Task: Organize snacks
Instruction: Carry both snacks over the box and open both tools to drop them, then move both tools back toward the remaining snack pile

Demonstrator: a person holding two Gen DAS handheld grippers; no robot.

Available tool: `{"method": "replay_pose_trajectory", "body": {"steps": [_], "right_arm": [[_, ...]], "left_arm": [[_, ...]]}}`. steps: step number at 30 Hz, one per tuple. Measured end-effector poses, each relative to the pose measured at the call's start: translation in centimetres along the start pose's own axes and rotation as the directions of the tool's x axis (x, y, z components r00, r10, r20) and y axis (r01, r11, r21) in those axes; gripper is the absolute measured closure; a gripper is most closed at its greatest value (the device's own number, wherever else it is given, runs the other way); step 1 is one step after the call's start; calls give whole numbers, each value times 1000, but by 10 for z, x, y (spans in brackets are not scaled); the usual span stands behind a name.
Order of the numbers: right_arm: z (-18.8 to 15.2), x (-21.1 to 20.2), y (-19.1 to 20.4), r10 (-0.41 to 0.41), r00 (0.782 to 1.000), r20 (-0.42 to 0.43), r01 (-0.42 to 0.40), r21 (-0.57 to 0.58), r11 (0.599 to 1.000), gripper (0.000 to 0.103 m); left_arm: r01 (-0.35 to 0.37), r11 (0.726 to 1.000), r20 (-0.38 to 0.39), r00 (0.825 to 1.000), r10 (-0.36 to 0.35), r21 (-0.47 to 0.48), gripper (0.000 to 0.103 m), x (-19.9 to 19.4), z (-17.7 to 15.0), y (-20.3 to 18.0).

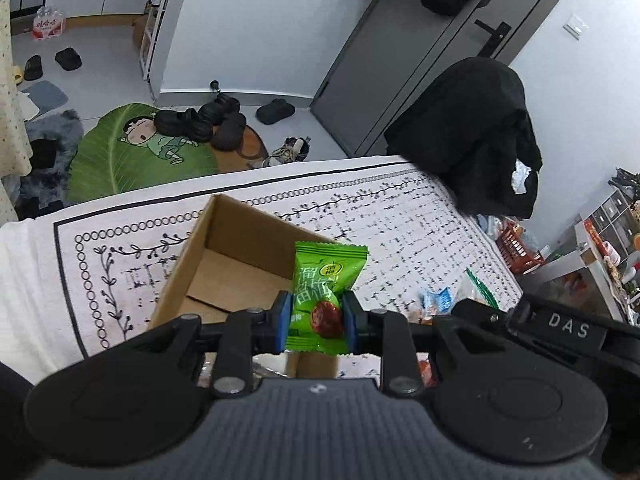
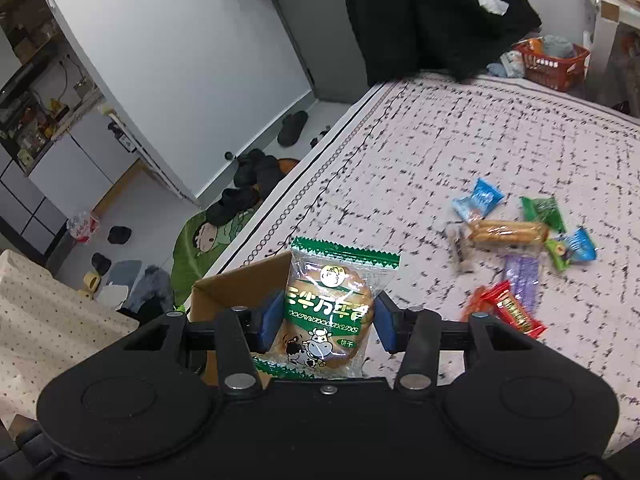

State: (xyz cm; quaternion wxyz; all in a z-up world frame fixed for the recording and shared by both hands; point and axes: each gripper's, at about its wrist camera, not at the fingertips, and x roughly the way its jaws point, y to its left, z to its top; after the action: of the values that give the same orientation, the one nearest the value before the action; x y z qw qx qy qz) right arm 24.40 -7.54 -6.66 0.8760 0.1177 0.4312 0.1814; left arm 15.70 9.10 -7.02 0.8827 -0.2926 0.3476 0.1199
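Note:
My left gripper (image 1: 316, 322) is shut on a small green candy packet (image 1: 326, 280) with a red fruit printed on it, held upright over the near right part of an open cardboard box (image 1: 224, 264) whose inside shows bare. My right gripper (image 2: 326, 322) is shut on a clear-and-green biscuit packet (image 2: 332, 304) with cartoon cows, just right of the box's corner (image 2: 224, 284). Several loose snacks (image 2: 516, 236) lie on the patterned cloth to the right: blue packets, a long baked bar, green, purple and red wrappers.
The table wears a white cloth with black line patterns (image 1: 400, 216). A black garment (image 1: 476, 136) hangs over a chair at the far edge. A red basket (image 2: 554, 62) stands beyond the table. Shoes and a green leaf mat (image 1: 132, 148) lie on the floor.

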Motion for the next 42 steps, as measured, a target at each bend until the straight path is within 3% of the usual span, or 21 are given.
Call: {"method": "replay_pose_trajectory", "body": {"steps": [17,22,28,30,35,39,42], "right_arm": [[-1,27,38,31,998,-52,-34,-56,998,56],[-2,34,45,50,997,-66,-53,-56,997,56],[-2,38,55,111,988,-106,-113,-16,993,54],[-1,38,53,136,984,-119,-135,15,991,51],[3,23,47,128,988,-81,-127,17,992,27],[4,11,31,119,991,-63,-116,47,992,23],[6,1,16,110,993,-44,-107,70,992,14]], "left_arm": [[-41,996,-77,996,34,-85,76,22,10,43],[-69,993,-78,995,61,-101,68,19,14,47],[-104,990,-52,994,99,-92,48,4,23,55],[-115,989,-52,992,110,-92,42,0,27,57],[-162,982,-44,986,159,-94,33,-10,33,59],[-168,984,-22,986,166,-66,24,-18,33,50],[-184,982,2,983,184,-48,13,-25,32,40]]}}
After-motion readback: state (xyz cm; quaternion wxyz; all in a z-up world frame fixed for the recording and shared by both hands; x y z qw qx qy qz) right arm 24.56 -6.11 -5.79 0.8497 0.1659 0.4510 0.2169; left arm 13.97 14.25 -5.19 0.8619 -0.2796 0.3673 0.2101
